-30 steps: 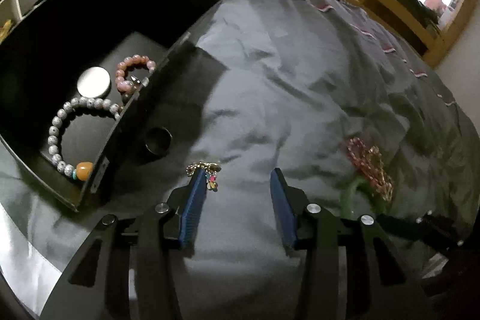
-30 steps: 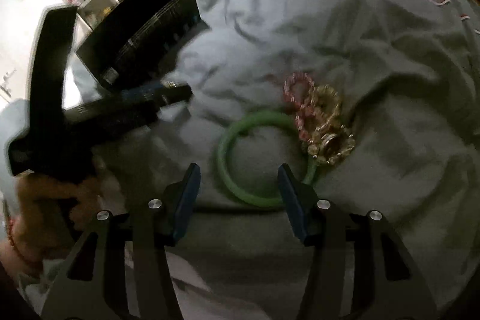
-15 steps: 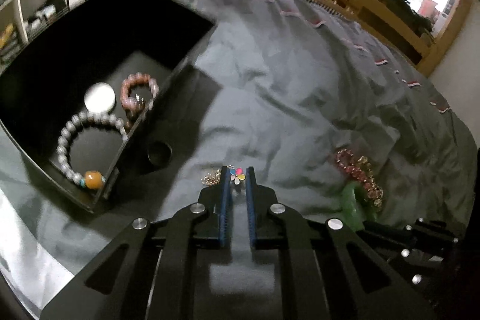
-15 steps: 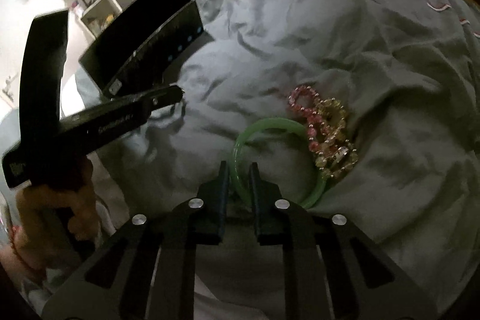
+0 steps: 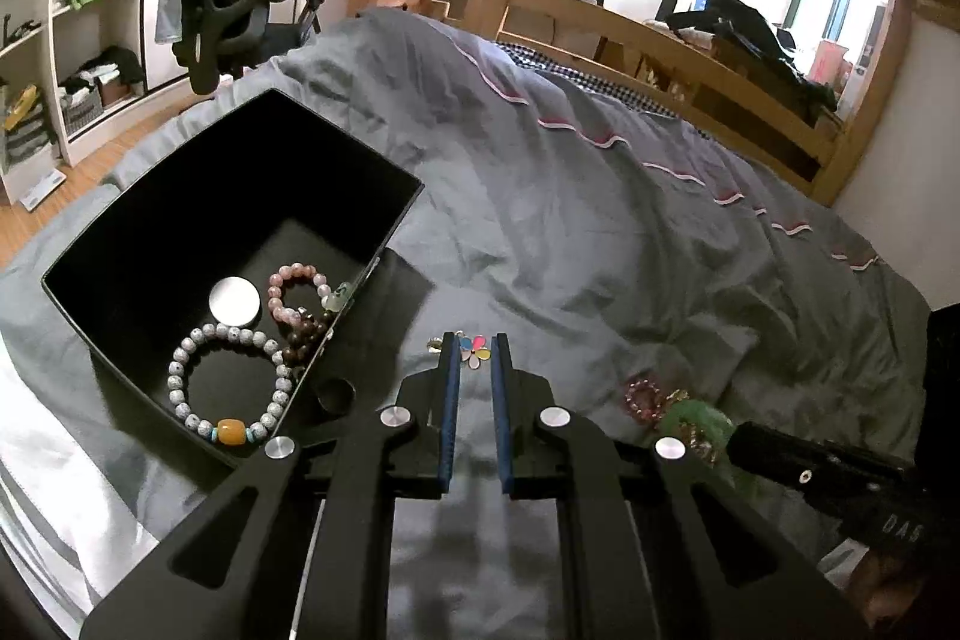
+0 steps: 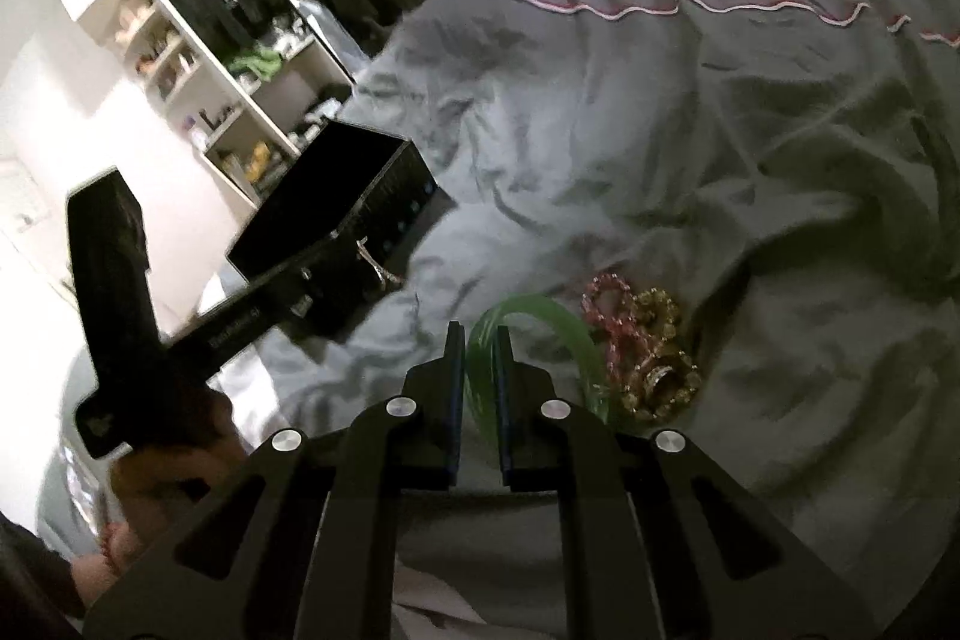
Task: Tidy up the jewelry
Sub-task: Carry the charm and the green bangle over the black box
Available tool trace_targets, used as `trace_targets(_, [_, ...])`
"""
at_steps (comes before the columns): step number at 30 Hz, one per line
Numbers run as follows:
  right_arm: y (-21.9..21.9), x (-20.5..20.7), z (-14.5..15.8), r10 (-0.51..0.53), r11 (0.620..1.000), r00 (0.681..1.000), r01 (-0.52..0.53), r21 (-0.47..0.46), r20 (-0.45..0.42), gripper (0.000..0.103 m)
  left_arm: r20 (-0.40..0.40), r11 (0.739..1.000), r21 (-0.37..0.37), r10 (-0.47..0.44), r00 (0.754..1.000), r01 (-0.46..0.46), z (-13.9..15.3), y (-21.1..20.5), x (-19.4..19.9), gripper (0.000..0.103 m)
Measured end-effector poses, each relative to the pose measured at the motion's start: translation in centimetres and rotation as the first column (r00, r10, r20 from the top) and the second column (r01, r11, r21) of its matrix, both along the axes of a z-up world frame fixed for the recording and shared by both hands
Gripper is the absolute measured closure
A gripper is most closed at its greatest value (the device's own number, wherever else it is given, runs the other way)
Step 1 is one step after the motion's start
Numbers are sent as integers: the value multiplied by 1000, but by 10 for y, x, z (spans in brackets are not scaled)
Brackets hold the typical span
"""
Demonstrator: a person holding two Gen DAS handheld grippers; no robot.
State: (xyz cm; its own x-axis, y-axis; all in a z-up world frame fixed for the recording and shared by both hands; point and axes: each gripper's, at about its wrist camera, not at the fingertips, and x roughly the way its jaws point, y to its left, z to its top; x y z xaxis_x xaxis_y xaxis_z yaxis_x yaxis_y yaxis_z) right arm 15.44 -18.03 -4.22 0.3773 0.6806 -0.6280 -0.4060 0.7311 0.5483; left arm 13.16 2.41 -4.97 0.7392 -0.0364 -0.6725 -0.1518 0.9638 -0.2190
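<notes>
Left-wrist view: the left gripper (image 5: pixel 475 349) pinches a flower charm (image 5: pixel 477 350) at its fingertips, just above the grey duvet (image 5: pixel 600 250). Close on its left sits the open black box (image 5: pixel 384 226), holding a white bead bracelet (image 5: pixel 225 385), a pink bead bracelet (image 5: pixel 297 289) and a silver disc (image 5: pixel 234 302). Right-wrist view: the right gripper (image 6: pixel 478 340) is clamped on the rim of a green bangle (image 6: pixel 540 322), which lies against a tangle of pink and gold beads (image 6: pixel 636 340) on the duvet.
</notes>
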Motion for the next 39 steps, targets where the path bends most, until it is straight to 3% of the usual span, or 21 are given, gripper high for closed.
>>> trace_targets(8, [-12,0,15,-44,995,999,42,87,21,93,25,1000,19,-12,1000,11,12,-6,-8,93])
trace_targets(21, [-15,-2,47,-126,992,988,122,45,90,93,66,1000,-17,-24,998,25,40,-6,-19,93])
trace_targets(26, [-9,-3,63,-128,992,984,129,-3,123,93,67,999,-36,-21,997,24,48,-2,-21,93])
trace_targets(39, [23,-11,116,-95,995,974,102,-23,207,93,124,995,-92,36,992,-25,79,24,-31,93])
